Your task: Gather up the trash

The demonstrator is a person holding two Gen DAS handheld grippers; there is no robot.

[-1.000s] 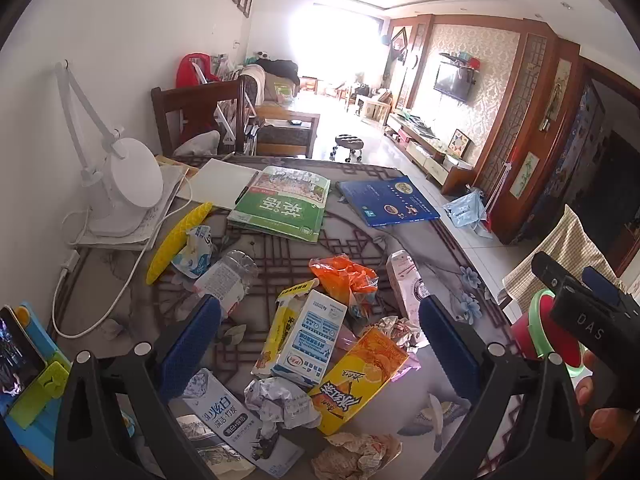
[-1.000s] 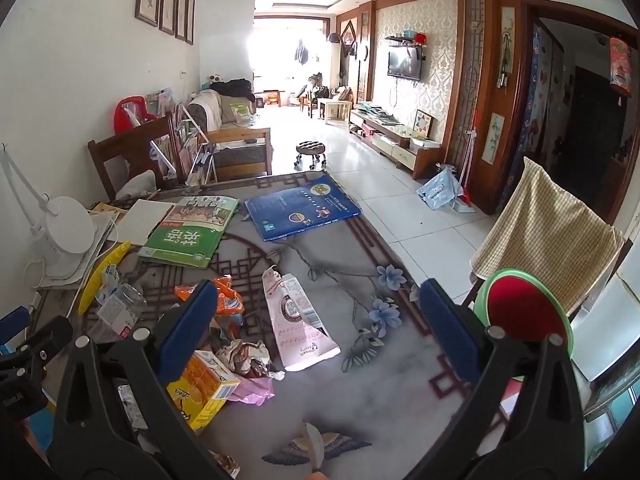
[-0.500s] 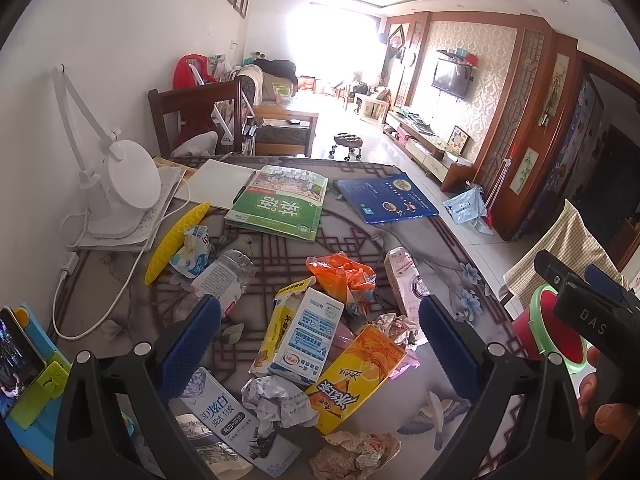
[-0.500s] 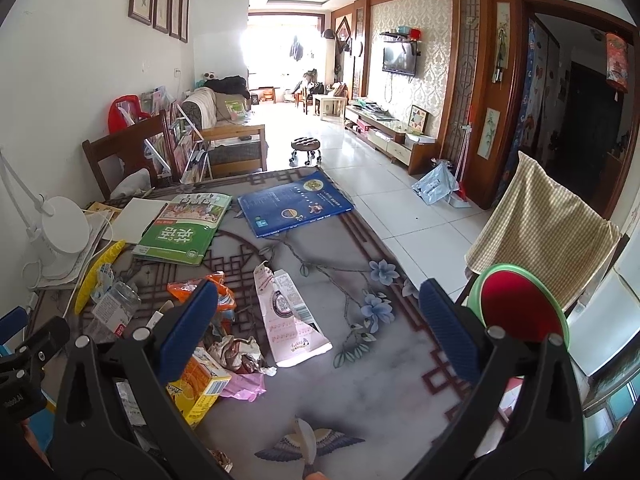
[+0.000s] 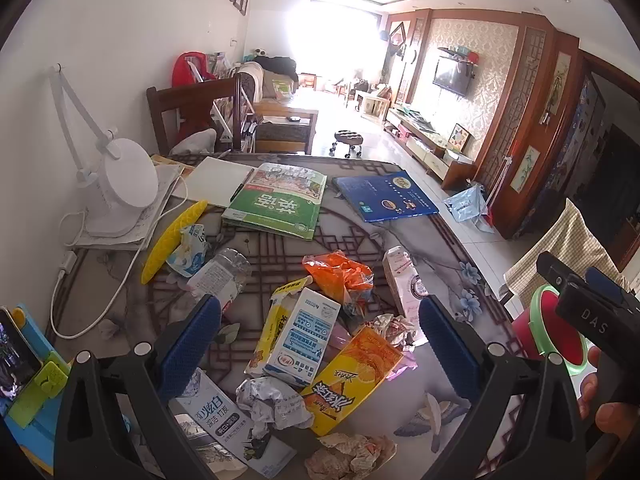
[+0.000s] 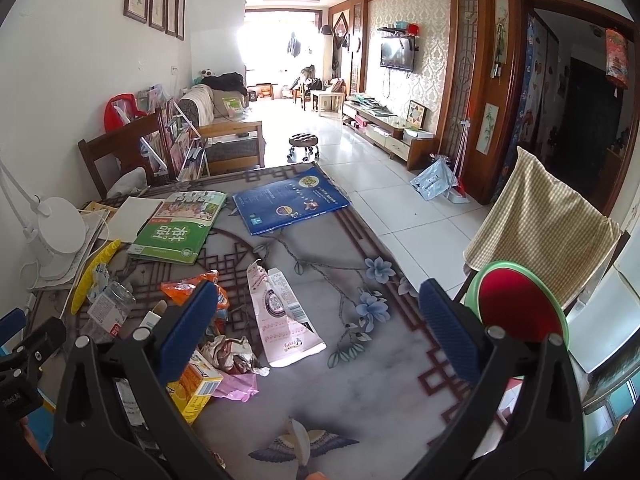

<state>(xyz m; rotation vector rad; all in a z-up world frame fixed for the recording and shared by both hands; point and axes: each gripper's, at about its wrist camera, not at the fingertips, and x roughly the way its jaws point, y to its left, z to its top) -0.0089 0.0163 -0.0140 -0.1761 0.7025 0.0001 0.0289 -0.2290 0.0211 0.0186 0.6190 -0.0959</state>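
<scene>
Trash lies heaped on the patterned table [image 5: 408, 236]: a white-blue milk carton [image 5: 302, 336], an orange-yellow drink box [image 5: 352, 380], an orange wrapper [image 5: 340, 272], a flattened pink carton [image 6: 280, 312], a clear plastic bottle [image 5: 220, 276] and crumpled paper [image 5: 272, 400]. My left gripper [image 5: 318, 344] hovers open above the milk carton, holding nothing. My right gripper [image 6: 316, 330] stands open over the pink carton and is empty. A red bin with a green rim [image 6: 520, 312] sits off the table's right edge.
A white desk lamp [image 5: 120, 184] with its cord stands at the back left. A green book [image 5: 276, 208] and a blue book [image 5: 384, 196] lie at the far side. A phone on a stand [image 5: 16, 356] is at the near left. A cloth-draped chair [image 6: 536, 224] is right.
Both views have shifted only slightly; the grippers drifted a little over the table. Both stay open and nothing was picked up.
</scene>
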